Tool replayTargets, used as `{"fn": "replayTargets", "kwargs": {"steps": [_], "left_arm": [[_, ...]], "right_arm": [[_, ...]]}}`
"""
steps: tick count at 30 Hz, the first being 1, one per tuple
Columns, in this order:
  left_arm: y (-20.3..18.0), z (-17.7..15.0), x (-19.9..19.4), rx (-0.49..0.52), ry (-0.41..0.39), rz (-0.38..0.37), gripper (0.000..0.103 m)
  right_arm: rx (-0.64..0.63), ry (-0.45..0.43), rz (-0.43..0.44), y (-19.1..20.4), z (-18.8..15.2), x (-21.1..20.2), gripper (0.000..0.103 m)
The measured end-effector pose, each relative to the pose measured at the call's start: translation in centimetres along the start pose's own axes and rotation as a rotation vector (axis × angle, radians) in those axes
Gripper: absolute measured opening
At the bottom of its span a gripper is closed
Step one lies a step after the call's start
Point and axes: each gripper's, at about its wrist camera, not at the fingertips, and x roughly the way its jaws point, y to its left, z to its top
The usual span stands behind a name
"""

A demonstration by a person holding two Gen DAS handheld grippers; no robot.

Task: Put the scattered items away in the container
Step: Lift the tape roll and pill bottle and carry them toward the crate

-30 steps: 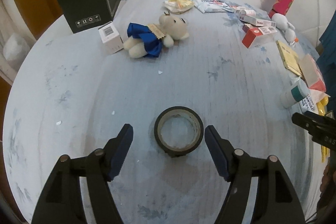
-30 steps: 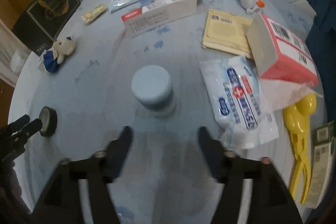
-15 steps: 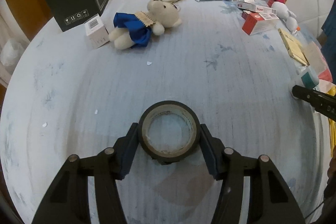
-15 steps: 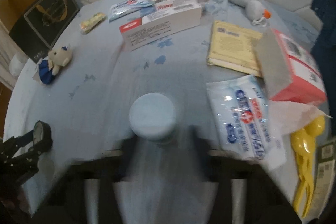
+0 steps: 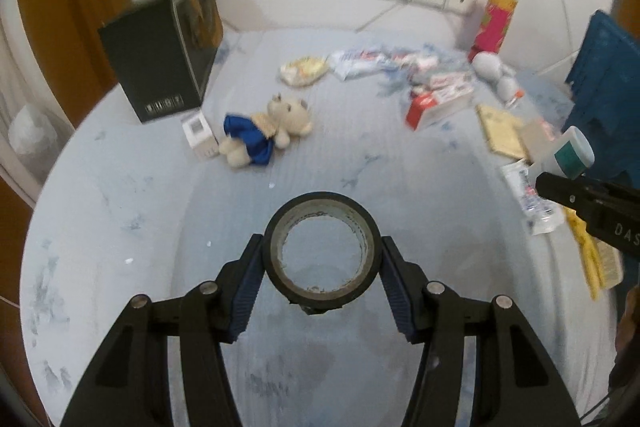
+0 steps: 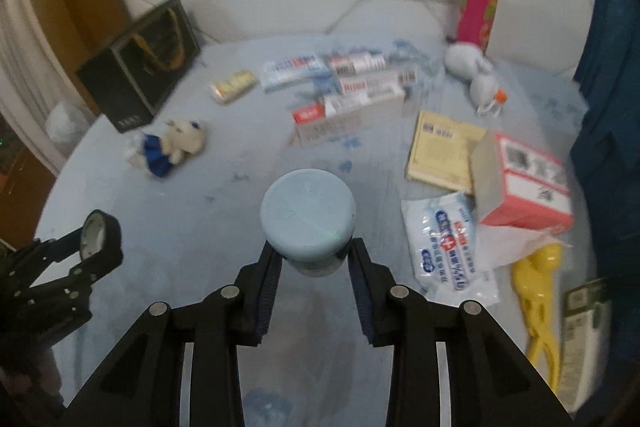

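My left gripper (image 5: pixel 322 259) is shut on a black roll of tape (image 5: pixel 276 267), held lifted above the pale blue table (image 5: pixel 120 227). The same roll of tape (image 6: pixel 98 233) shows at the left in the right wrist view. My right gripper (image 6: pixel 314 259) is shut on a small jar with a light blue lid (image 6: pixel 308 215), also raised off the table. That jar (image 5: pixel 570 155) appears at the right edge of the left wrist view. A dark blue crate (image 5: pixel 604 87) stands at the far right.
A teddy bear in a blue dress (image 5: pixel 264 135), a small white box (image 5: pixel 200 135) and a black box (image 5: pixel 160 51) lie left. Toothpaste boxes (image 6: pixel 348 107), a wipes packet (image 6: pixel 448 247), a yellow booklet (image 6: pixel 444 151), a pink-white carton (image 6: pixel 524 187), yellow tongs (image 6: pixel 536 291) and a white plush (image 6: pixel 476 71) lie right.
Both grippers closed from open, the left on the tape roll and the right on the jar, then lifted them off the table, so more wall shows.
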Motion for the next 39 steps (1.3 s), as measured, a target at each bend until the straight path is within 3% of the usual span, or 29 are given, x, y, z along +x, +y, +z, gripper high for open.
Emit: {"fn": "replayTargets", "kwargs": {"steps": [11,21,30,39], "left_arm": [[-3.4,-0.5,-12.1,-0.019,-0.182,-0.008,0.055],[-8.8,-0.4,-20.2,0.104,-0.322,-0.175,0.055],[-19.3,0.1,-25.8,0.263,-0.411,-0.343,0.055],[-34.0,-0.1,-28.2,0.349,-0.448,-0.475,0.055]], "right_arm": [[-0.084,-0.173,0.031,1.1,-0.7,-12.9,0.034],[-0.011,-0.347,-0.085,-0.7,-4.4,-25.6,0.034],[0.106,-0.468,-0.227,-6.6,-7.9,-35.1,0.034],[0.176,-0.528,-0.341,-18.7,-10.7,-42.6,0.034]]}}
